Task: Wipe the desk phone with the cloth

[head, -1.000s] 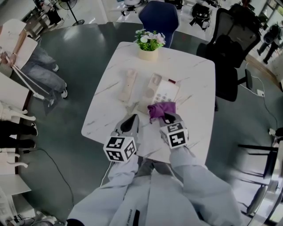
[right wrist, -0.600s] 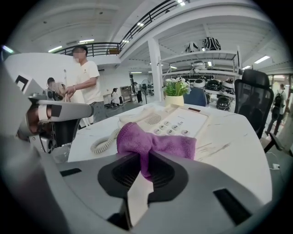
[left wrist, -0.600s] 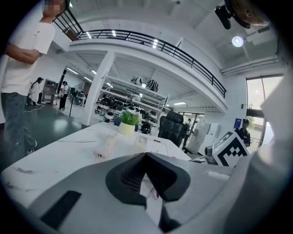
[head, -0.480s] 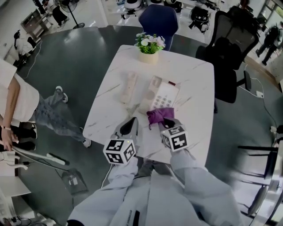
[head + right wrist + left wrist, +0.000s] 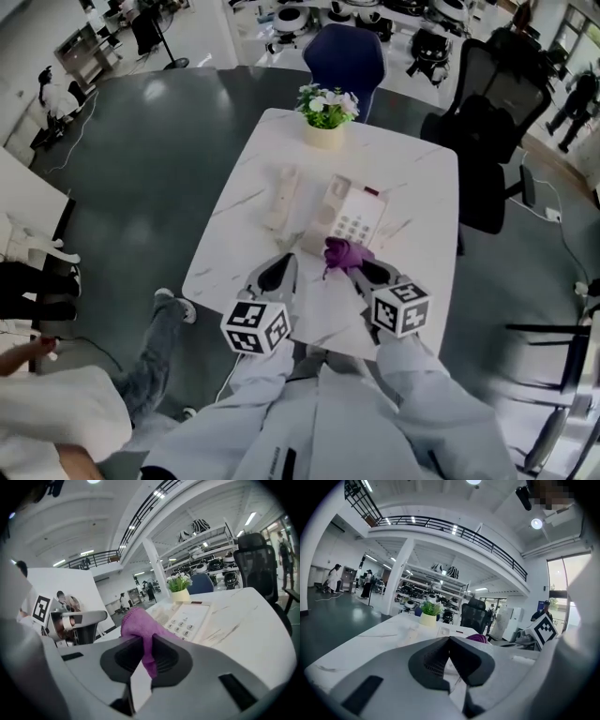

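The cream desk phone base point(image 5: 351, 214) lies mid-table with its keypad up; its handset point(image 5: 282, 196) lies apart to the left. My right gripper point(image 5: 357, 267) is shut on the purple cloth point(image 5: 343, 253), which bunches just off the phone's near edge. In the right gripper view the cloth point(image 5: 140, 625) hangs pinched between the jaws, with the phone point(image 5: 185, 618) just beyond it. My left gripper point(image 5: 277, 275) hovers over the near table edge, shut with nothing in it. From the left gripper view the cloth point(image 5: 477, 638) shows to the right past the phone point(image 5: 452, 632).
A potted flower plant point(image 5: 325, 114) stands at the table's far edge. The white marble table point(image 5: 417, 178) is ringed by a blue chair point(image 5: 345, 56) and black office chairs point(image 5: 492, 131). A person's leg point(image 5: 155, 361) is beside the table's left, below.
My right gripper has drawn back toward me with the cloth, off the phone's keypad to its near edge. The left gripper stayed put. A bystander on the left moved nearer.
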### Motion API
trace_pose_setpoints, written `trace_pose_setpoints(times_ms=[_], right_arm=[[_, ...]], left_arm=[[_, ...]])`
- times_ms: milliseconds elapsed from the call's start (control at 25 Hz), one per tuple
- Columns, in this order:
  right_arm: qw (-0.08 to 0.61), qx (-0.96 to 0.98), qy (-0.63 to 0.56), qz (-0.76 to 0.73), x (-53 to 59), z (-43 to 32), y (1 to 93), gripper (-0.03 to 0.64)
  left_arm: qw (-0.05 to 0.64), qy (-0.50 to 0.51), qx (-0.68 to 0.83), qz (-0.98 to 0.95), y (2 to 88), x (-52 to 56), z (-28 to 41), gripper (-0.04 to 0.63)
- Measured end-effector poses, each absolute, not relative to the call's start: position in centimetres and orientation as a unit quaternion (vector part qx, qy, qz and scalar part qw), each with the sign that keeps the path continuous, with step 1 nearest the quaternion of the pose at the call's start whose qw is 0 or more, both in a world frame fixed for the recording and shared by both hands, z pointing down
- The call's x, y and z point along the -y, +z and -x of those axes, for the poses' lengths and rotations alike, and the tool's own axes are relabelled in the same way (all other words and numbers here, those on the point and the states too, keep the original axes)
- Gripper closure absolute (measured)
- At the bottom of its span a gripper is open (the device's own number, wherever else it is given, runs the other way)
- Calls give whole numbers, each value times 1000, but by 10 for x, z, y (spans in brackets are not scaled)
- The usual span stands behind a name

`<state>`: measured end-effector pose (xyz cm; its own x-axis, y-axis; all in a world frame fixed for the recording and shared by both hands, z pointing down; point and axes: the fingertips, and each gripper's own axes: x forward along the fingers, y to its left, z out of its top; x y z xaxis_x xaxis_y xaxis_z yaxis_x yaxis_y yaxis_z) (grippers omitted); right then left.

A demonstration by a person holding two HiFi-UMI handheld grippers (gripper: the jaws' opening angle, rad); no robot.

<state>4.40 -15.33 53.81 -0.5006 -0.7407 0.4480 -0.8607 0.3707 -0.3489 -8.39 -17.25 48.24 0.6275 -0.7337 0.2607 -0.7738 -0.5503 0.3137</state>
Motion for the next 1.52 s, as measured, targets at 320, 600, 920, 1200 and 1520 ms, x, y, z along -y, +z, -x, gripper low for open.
trace_pose_setpoints(times_ms=[320,600,920,1200,1520], right_arm=[[11,840,235,-490,181,-54,483,581],[-10,837,211,-505,218,-70,464,581],[10,833,184,-522,261,-83,465,581],[44,820,148,-551,299,-95,465,581],[98,808,118,-569,326,-101,482,581]], left_arm=[[196,37,439,-876,467,189,74,597],[196,33,446,-873,462,207,65,597],[201,38,450,-869,468,227,62,597],[211,47,446,-869,479,242,55,597],[219,55,447,-866,489,251,51,597]])
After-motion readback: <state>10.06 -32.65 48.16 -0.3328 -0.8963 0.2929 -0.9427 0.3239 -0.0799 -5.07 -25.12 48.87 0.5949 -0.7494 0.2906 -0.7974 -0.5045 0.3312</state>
